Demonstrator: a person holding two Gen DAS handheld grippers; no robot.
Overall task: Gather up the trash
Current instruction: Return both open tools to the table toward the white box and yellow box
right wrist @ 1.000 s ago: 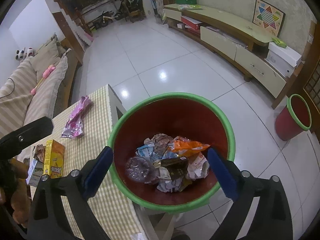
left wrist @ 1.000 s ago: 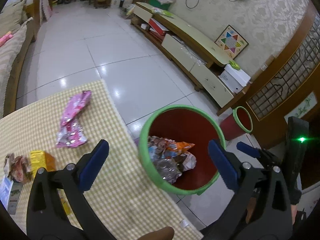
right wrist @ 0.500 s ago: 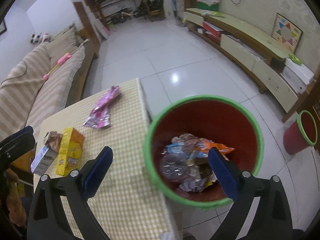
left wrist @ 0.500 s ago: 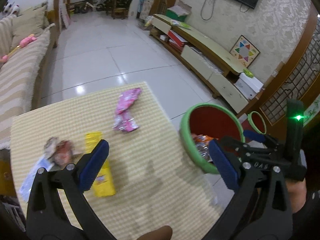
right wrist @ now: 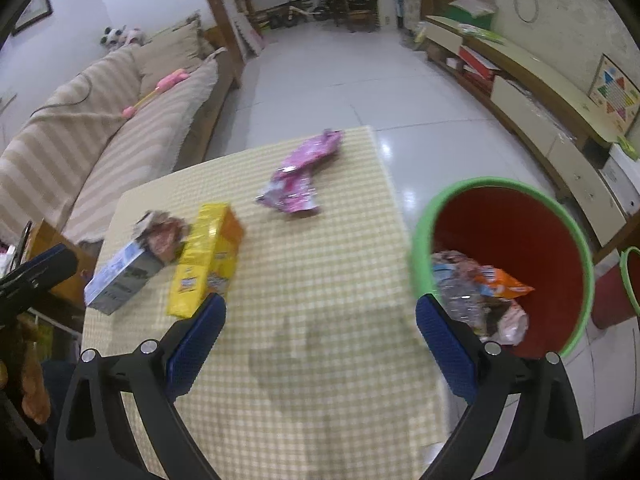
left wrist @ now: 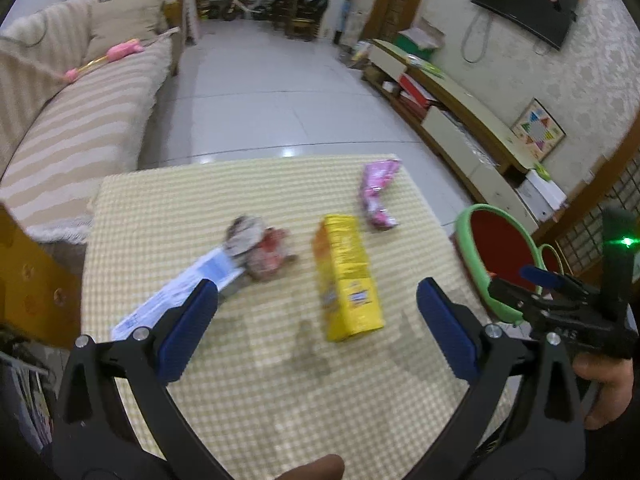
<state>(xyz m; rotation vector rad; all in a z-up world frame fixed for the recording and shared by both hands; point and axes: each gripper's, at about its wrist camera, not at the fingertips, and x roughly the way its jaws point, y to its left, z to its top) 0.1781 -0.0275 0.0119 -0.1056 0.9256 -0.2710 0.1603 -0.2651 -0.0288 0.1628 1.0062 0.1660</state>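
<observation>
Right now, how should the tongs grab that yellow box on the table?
Probably from above, across its two long sides near the middle. The yellow box lies flat on the table, long and narrow, and the left tongs already gape wider than it.

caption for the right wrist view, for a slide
Open right claw above a checked table with a yellow box, pink wrapper and part-filled bin beside it.

Right tool (right wrist: 316,344) hangs wide open over the yellow checkered table (right wrist: 320,280), empty. Pink foil wrapper (right wrist: 300,180) and yellow cardboard box (right wrist: 208,256) lie ahead; green-rimmed red trash bin (right wrist: 520,240) sits just beside the table.
</observation>
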